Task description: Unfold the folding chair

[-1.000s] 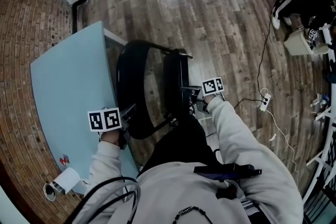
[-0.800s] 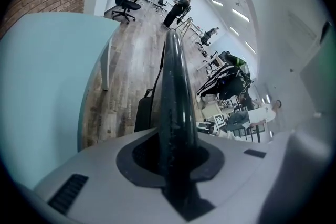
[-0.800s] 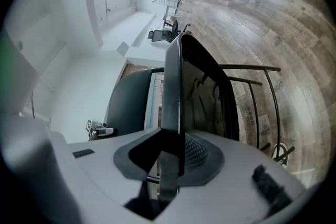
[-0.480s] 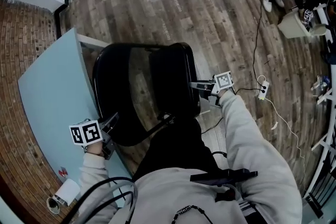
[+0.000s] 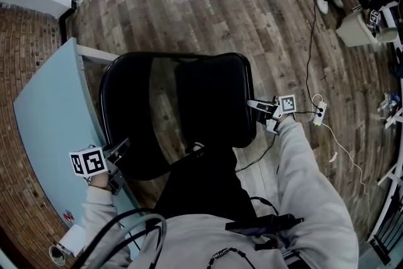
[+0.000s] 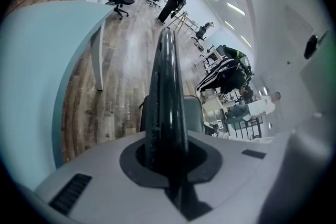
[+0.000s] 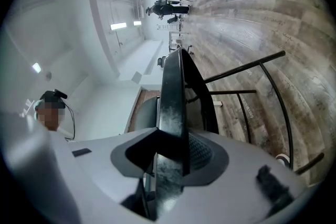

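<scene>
The black folding chair (image 5: 176, 110) stands spread wide on the wood floor below me, its seat (image 5: 217, 101) to the right and its rounded back frame (image 5: 110, 110) to the left. My left gripper (image 5: 119, 149) is on the back frame's near left edge. In the left gripper view the glossy black tube (image 6: 167, 86) fills the gap of that gripper (image 6: 167, 152), and the jaws are closing on it. My right gripper (image 5: 257, 106) sits at the seat's right edge. There the seat's edge (image 7: 173, 97) runs between the opening jaws of the right gripper (image 7: 170, 157), with a gap beside it.
A light-blue table (image 5: 44, 123) stands close on the left, touching the chair's side. A white power strip (image 5: 319, 113) and cables lie on the floor at right. Bags and boxes (image 5: 359, 22) crowd the upper right. Thin chair legs (image 7: 247, 68) cross the floor ahead.
The chair has spread much wider. My right gripper swung right and down with the seat edge, and my left gripper moved left and down along the back frame.
</scene>
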